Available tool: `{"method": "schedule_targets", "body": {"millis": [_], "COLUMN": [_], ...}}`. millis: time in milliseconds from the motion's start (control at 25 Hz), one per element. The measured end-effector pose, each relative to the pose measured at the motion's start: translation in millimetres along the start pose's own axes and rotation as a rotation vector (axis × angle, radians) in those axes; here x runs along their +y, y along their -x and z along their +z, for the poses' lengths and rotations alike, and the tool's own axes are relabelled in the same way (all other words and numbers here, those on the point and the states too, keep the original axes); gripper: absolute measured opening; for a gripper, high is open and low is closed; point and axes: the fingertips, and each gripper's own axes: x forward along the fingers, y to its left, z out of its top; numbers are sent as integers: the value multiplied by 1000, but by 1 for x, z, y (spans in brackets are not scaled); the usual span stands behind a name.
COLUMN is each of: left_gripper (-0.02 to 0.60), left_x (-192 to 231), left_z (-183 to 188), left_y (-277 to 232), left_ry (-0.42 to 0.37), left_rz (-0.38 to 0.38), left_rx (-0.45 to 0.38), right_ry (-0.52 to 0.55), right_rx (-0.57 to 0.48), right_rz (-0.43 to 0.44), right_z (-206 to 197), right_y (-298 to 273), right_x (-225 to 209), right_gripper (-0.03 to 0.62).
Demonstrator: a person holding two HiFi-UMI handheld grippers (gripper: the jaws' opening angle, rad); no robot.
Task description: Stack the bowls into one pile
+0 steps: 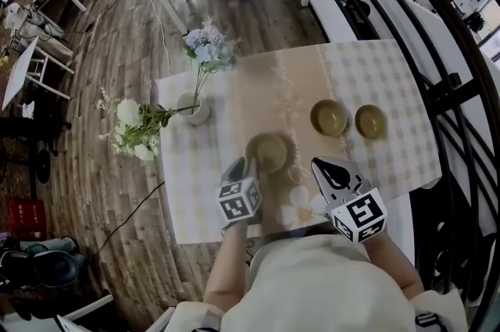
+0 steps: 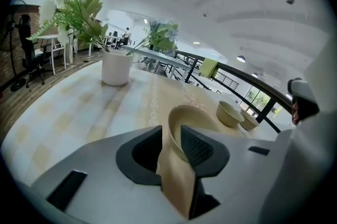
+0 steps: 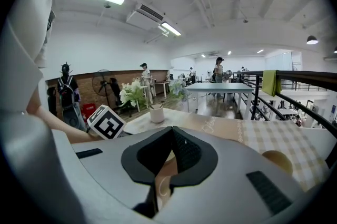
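Three bowls sit mouth-up on the table (image 1: 394, 80), no single pile yet. The near bowl (image 1: 268, 151) is right ahead of the left gripper (image 1: 244, 165), touching range: its near rim stands between the jaws, which are apart with a gap on the outer side, so not clamped as far as I can see. The middle bowl (image 1: 329, 117) and far-right bowl (image 1: 370, 121) sit just beside each other, up and to the right of the near bowl and apart from it. The right gripper (image 1: 326, 166) has its jaws together with nothing in them, and hovers just below the middle bowl, so it's the closer one to that pair. Bowls are round, no long axis; rim grip from the person's side works. Likely next: either near bowl goes right and away onto the middle bowl, or the pair comes left to it. The vase (image 1: 195, 110) is well off to the left, out of the path
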Motion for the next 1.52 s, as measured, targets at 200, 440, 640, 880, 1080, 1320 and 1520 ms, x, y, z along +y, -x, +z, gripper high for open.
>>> {"method": "schedule_targets", "body": {"millis": [200,440,640,880,1080,1320,1520], "left_gripper": [89,36,17,17,17,17,17], "left_x": [-1,-5,-11,-20,-43,-69,-89], "left_z": [1,3,8,15,25,41,55], "left_y": [-5,-5,1,13,19,21,21], "left_ry": [6,3,-6,-3,35,60,86], "left_rz": [0,6,-3,-10,-5,4,-2], "left_rx": [5,12,-7,-38,-78,-126,-161], "right_ry": [2,-4,-11,-18,-4,-5,11], "right_rx": [4,-1,-15,-24,-43,-77,-102], "right_rz": [-28,-54,-79,-78,-44,-14,-2], "right_z": [-3,-2,-1,-2,1,14,25], "right_y": [8,19,26,35,46,54,62], "right_x": [-5,-8,-12,-14,-30,-51,-70], "right_gripper": [0,2,0,2,0,2,2]}}
